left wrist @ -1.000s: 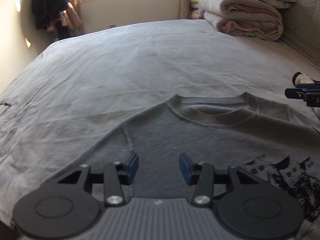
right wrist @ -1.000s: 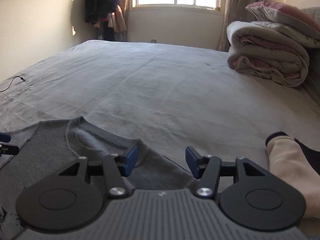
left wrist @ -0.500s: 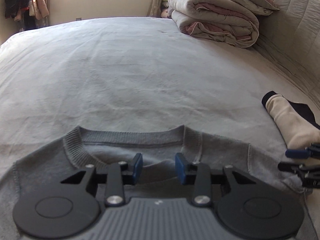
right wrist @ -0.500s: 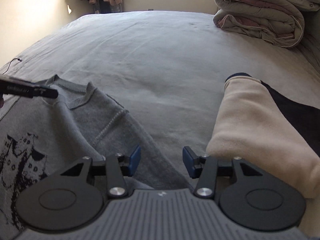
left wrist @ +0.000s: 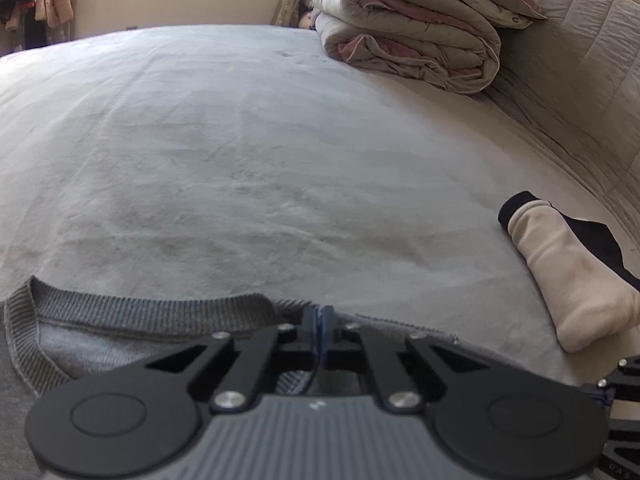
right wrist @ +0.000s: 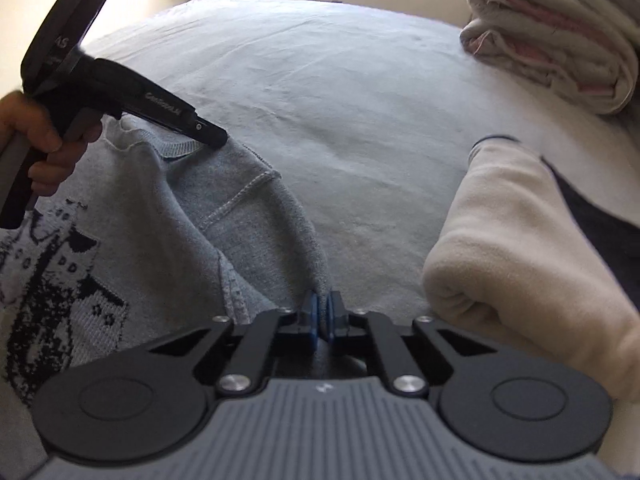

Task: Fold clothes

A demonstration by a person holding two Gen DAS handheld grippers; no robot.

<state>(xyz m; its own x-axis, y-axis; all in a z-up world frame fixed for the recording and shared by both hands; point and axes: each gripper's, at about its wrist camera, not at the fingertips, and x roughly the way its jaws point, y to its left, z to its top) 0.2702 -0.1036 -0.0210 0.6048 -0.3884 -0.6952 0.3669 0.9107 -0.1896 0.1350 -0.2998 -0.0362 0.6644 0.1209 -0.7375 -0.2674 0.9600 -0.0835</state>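
Note:
A grey knit sweater [right wrist: 168,216] with a black pattern on its front lies on the bed. My left gripper [left wrist: 319,322] is shut on the sweater [left wrist: 120,320] at the shoulder, just right of the ribbed collar [left wrist: 160,310]. It also shows in the right wrist view [right wrist: 212,138], pinching the shoulder near the neck. My right gripper [right wrist: 320,316] is shut on the sweater's edge below the sleeve seam, at the right side of the garment.
A folded cream and dark garment [right wrist: 520,248] lies right beside my right gripper, also in the left wrist view [left wrist: 560,276]. A folded duvet [left wrist: 408,40] sits at the bed's far right by the padded headboard [left wrist: 580,60]. Grey bedsheet [left wrist: 240,152] stretches ahead.
Both grippers were open over the sweater and have shut on it. The left moved right from the collar to the shoulder; the right dropped to the sweater's right edge.

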